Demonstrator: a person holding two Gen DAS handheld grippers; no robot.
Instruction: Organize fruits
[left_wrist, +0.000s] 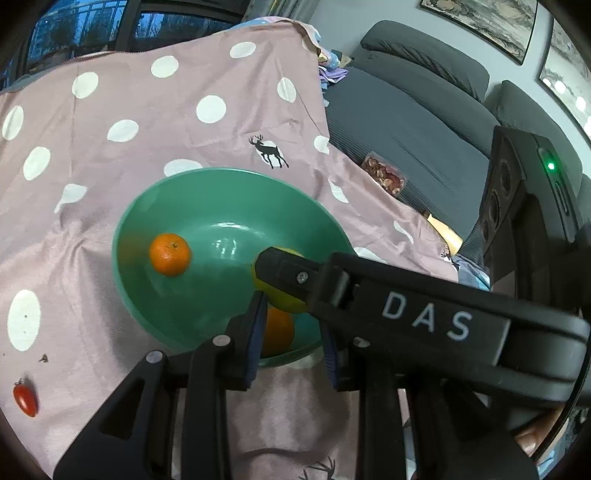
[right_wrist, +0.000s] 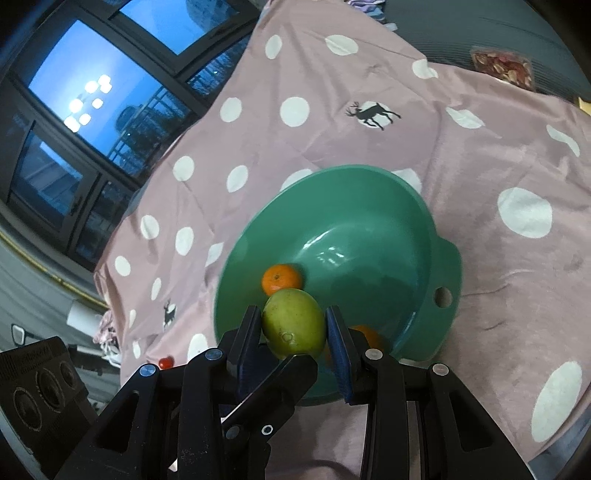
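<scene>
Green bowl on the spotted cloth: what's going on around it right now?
The right hand-held gripper is shut on a yellow-green fruit and holds it over the green bowl. Two oranges lie in the bowl: one toward its far side, the other against its near wall. The left hand-held gripper is shut and empty. A small red tomato sits on the cloth.

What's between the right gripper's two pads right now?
The yellow-green fruit: right gripper pinches it over the green bowl; clearest in the right wrist view.
</scene>
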